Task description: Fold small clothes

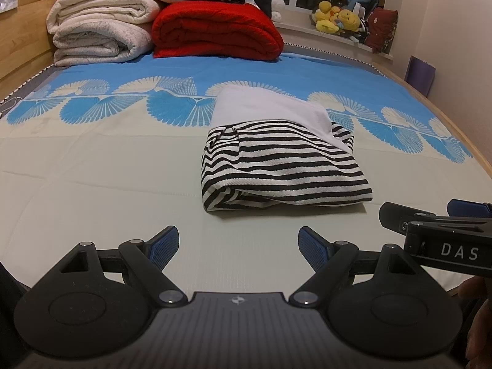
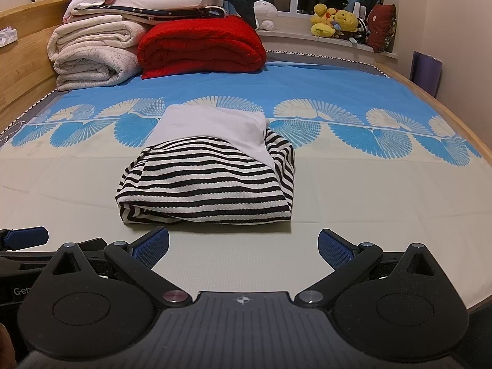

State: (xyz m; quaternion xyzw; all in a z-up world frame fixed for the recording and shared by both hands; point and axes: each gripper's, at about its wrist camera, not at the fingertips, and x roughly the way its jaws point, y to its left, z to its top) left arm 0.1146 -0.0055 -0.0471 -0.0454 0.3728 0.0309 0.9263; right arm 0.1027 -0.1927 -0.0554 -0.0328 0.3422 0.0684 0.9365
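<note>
Garment: striped top (image 1: pixel 286 166), black-and-white with a plain white panel (image 1: pixel 270 107) at its far end; lies folded into a compact bundle on the bed sheet (image 1: pixel 92 178), near the middle of the bed, just ahead of both tools.
Left gripper (image 1: pixel 238 247): jaws spread wide; nothing between the blue pads (image 1: pixel 163 246); held low above the sheet, apart from the garment.
Right gripper (image 2: pixel 243 247): jaws likewise spread and empty; near edge of the striped top (image 2: pixel 209 184) lies just beyond its pads (image 2: pixel 335 250).
Progress: folding appears largely done; layers are stacked, the near fold rounded; the left side looks slightly bunched, the right edge spills a little.
Remaining: judged, at most a tidying press or a final squaring; no other unfolded garment is visible.
Background: red blanket (image 1: pixel 215 30) and cream towels (image 1: pixel 98 27) stacked at the headboard end; plush toys (image 1: pixel 338 20) on the sill.
</note>
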